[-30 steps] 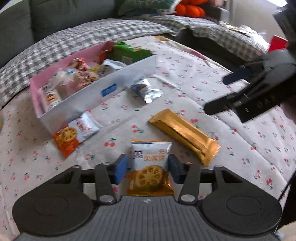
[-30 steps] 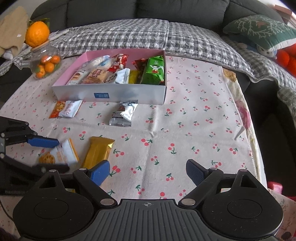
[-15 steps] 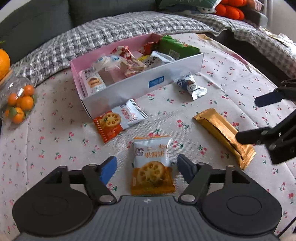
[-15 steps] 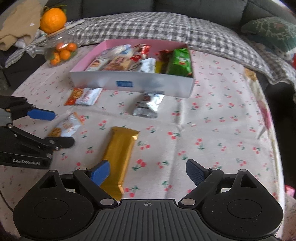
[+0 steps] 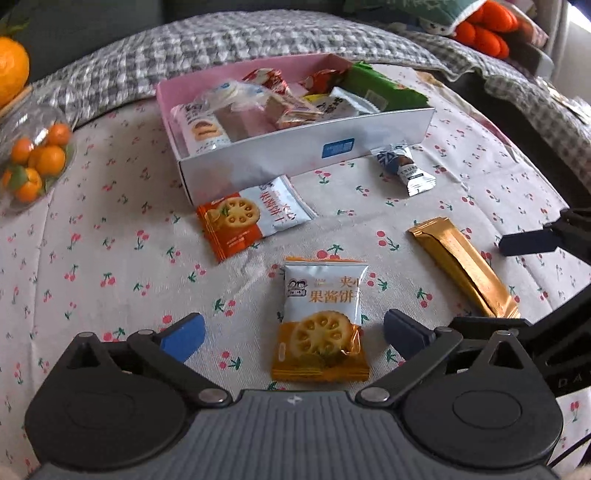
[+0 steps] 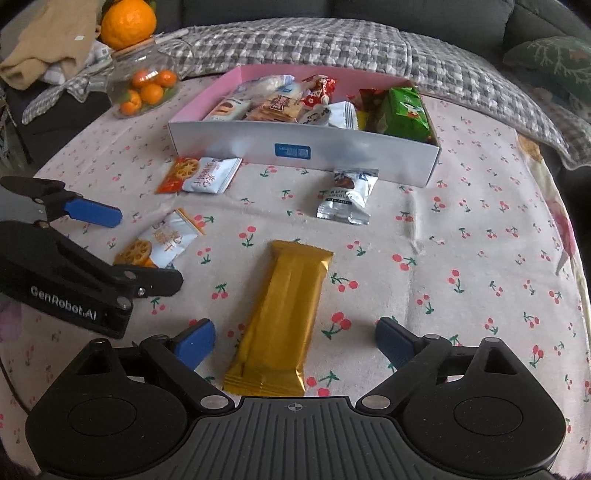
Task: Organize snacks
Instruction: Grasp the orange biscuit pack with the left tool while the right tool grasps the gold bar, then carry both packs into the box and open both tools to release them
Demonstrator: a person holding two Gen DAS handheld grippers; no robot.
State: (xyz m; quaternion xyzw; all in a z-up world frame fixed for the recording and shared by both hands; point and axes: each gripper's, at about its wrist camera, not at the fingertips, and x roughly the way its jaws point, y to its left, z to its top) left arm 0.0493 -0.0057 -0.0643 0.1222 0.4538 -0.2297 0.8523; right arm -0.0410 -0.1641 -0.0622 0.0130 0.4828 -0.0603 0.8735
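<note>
Snacks lie scattered on a cherry-print tablecloth (image 6: 480, 229) in front of a shallow box (image 6: 303, 147) with a white front wall and pink inside, which sits in the upper middle of both views and is already packed with wrapped items, a green packet (image 6: 404, 110) at its right end among them. Low in the left wrist view, a biscuit packet (image 5: 322, 319) with an orange bottom lies flat on the cloth between the fingers of the left gripper (image 5: 293, 334); its jaws are opening, spread wide with clear cloth on either side of the packet, so nothing is gripped. A second biscuit packet (image 5: 251, 219) rests just in front of the box's near left corner. A small silver chocolate packet (image 6: 347, 199) lies just below the box's front wall, toward its right. Lower centre in the right wrist view, a long gold bar (image 6: 282, 317) lies lengthwise between the fingers of the right gripper (image 6: 295, 341), whose jaws stand wide apart and touch neither side of it. At the upper left of that view a glass jar (image 6: 142, 88) of small oranges stands on the cloth with a large orange (image 6: 127, 22) on top, well apart from the snacks; a grey checked blanket (image 6: 314, 44) lies beyond the box
</note>
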